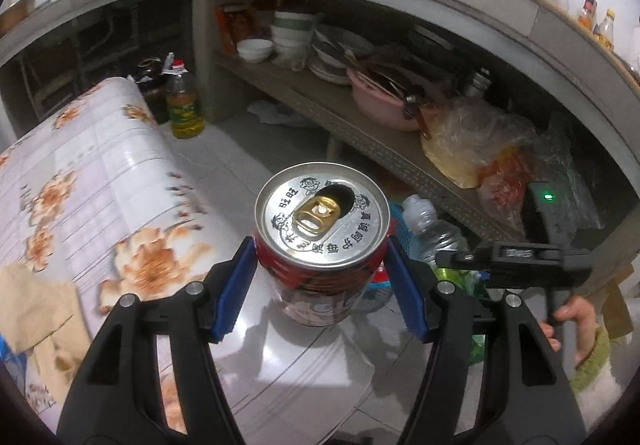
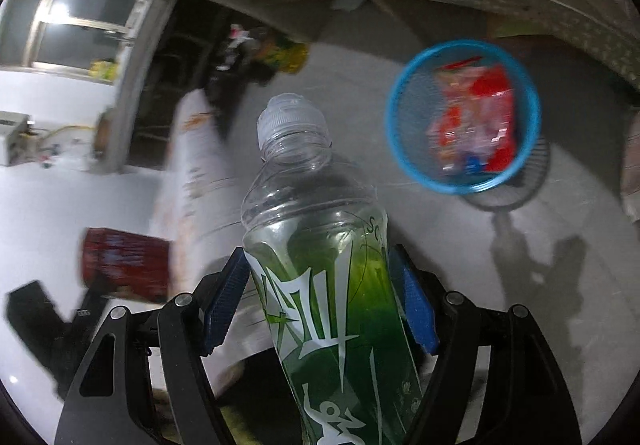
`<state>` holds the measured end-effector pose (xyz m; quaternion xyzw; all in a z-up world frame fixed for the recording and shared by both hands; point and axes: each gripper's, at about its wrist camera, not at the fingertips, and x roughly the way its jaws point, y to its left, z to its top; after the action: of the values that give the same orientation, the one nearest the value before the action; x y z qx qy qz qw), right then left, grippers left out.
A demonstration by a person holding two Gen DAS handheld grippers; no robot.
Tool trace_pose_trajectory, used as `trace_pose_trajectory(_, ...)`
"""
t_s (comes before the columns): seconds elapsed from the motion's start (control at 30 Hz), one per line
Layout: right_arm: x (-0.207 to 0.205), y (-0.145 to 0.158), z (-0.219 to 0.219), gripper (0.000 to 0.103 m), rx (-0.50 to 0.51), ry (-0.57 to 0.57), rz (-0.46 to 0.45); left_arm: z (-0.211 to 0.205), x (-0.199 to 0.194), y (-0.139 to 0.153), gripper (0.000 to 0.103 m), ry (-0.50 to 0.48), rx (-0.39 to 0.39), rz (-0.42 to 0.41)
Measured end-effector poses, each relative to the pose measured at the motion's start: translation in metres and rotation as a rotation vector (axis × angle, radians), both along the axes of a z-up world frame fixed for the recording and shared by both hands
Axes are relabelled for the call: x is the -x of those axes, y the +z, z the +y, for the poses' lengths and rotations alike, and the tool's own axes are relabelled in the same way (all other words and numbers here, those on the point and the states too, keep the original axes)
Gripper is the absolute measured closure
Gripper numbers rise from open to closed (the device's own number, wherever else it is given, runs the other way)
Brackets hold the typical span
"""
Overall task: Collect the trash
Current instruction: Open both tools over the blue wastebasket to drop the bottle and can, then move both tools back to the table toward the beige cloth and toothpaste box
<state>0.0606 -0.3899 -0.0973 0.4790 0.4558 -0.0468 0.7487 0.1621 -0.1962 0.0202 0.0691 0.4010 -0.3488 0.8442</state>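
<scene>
Jaws clamp can point(image 1: 322, 229) and bottle point(image 2: 320, 245); blue basket point(image 2: 400, 137) beyond.

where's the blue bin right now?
Right wrist view, upper right: the blue mesh bin sits on the floor below the shelf edge, a red wrapper inside, up and right of the bottle in the right claw.

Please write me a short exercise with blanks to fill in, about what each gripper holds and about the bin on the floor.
1. The left gripper is shut on a red ____ with a pull tab.
2. The right gripper holds a plastic bottle with a ____ label.
3. The mesh bin has a ____ rim.
4. Inside it lies a red ____.

Missing words: can; green; blue; wrapper
</scene>
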Motion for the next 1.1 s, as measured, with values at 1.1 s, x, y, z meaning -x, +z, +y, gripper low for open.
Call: trace_pose_trajectory(1.1, 0.029, -0.109, -0.048, 0.032, 0.200, -0.115, 0.211, -0.155, -0.058, -0.075, 0.042, -0.136, -0.095, 0.289)
